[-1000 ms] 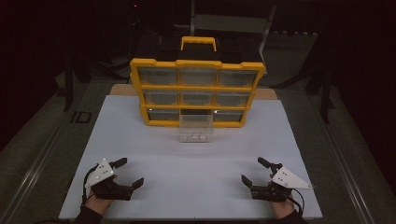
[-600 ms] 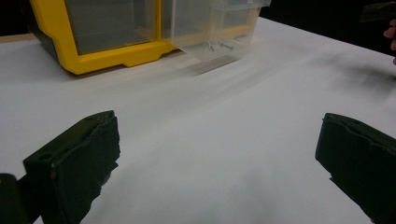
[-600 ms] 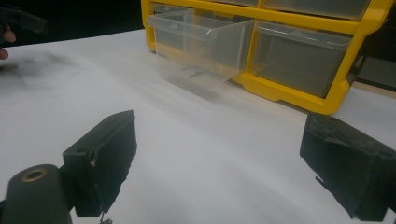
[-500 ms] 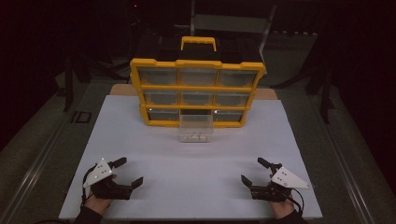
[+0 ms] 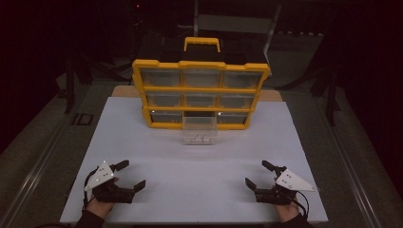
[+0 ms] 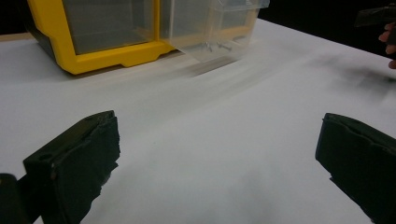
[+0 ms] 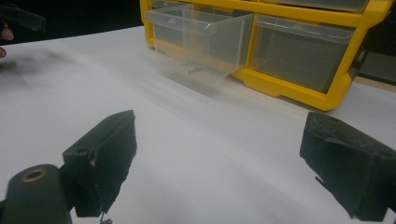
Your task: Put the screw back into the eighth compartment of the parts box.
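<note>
Two claws, left claw [image 5: 129, 175] and right claw [image 5: 254, 174], spread wide, empty, near the clear plastic drawer [image 5: 200, 130] holding perhaps small screws on the white table [image 5: 199, 166].

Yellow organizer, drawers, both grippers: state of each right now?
Yellow organizer: upright on the white table, handle on top.
Clear drawer: bottom middle, pulled out, a few small screws inside.
Other drawers: pushed in.
Left gripper: jaws open, empty, low over the table.
Right gripper: jaws open, empty, low over the table.
</note>
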Demonstrator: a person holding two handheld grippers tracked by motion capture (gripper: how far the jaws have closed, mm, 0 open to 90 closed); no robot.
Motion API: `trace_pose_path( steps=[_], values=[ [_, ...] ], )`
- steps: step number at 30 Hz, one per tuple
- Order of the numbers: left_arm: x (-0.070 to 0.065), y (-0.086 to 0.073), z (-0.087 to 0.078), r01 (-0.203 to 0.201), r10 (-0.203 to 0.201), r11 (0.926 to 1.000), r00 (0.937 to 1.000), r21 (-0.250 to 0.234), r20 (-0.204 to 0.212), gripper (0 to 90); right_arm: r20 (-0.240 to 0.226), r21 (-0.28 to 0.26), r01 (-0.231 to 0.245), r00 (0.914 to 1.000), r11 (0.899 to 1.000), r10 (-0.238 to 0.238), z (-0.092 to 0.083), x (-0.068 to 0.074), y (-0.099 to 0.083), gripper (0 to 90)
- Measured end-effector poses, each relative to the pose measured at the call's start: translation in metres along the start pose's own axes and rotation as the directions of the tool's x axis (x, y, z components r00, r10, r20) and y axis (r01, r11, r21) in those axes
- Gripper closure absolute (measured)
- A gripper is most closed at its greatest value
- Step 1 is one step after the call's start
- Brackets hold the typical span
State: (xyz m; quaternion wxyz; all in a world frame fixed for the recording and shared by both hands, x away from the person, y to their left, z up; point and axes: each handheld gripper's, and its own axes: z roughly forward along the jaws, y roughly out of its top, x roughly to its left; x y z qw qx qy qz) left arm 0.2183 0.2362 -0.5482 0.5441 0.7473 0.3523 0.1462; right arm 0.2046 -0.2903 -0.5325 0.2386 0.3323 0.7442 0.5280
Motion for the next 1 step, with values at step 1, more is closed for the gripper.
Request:
trace_pose_path(
  steps=[1],
  values=[
    [0.0,0.0,0.0,0.0,0.0,1.0,1.0,0.0,0.0,0.0,0.0,0.0,0.0,1.0,1.0,0.0,0.0,0.0,0.0,11.0]
  ],
)
